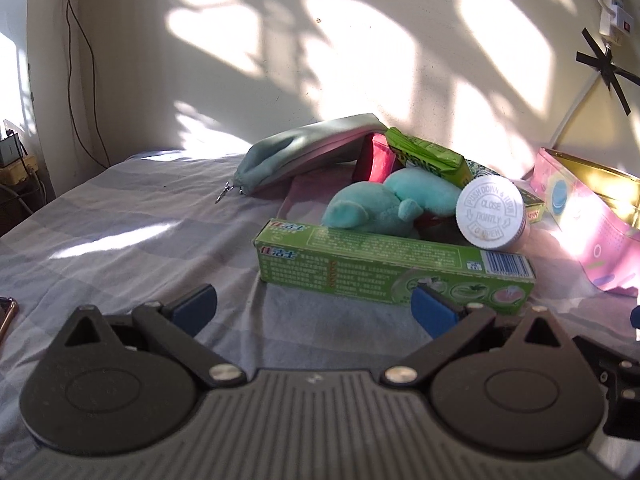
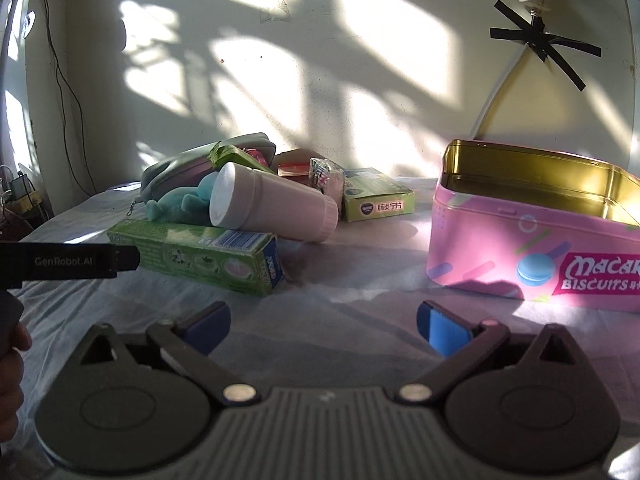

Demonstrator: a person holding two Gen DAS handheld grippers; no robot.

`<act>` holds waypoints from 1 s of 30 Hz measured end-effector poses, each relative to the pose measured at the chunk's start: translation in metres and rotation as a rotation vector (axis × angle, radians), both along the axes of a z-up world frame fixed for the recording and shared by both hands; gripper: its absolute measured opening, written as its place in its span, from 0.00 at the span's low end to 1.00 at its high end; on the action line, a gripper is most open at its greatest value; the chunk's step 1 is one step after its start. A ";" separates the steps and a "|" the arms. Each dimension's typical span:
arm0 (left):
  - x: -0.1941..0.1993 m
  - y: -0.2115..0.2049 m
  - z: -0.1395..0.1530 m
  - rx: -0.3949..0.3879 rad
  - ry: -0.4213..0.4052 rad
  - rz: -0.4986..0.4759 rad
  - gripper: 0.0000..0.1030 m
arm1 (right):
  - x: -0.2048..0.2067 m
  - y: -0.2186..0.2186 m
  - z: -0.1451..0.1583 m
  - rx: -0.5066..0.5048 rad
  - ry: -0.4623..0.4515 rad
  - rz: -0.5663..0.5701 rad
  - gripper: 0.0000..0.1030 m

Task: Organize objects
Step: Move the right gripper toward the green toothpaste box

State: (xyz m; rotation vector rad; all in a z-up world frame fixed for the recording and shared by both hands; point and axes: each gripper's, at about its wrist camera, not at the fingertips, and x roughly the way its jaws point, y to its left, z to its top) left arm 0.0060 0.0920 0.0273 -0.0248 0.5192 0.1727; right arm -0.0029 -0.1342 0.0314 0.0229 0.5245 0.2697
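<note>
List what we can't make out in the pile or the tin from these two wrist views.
- Pink biscuit tin: floor hidden by its front wall in the right wrist view; right end cut off by the frame edge in both.
- Red packet: mostly covered by the grey pouch and teal plush toy, left wrist view.
- Toothpaste box small print: too small.

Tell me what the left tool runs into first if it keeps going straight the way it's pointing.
Most likely the long green toothpaste box, lying crosswise just ahead of the open left tool. Its right finger already overlaps the box's lower edge in the left wrist view, though depth is unclear; it might meet the bedsheet first.
</note>
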 end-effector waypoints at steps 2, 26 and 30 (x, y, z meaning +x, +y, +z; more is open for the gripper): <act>0.001 0.002 -0.005 0.008 -0.012 0.008 1.00 | -0.002 -0.003 0.000 0.025 -0.014 -0.009 1.00; -0.009 -0.008 -0.009 0.038 -0.100 -0.041 1.00 | -0.012 0.001 0.002 -0.007 -0.076 -0.009 1.00; -0.009 -0.008 -0.009 0.035 -0.101 -0.041 1.00 | -0.012 0.001 0.002 -0.013 -0.079 -0.013 1.00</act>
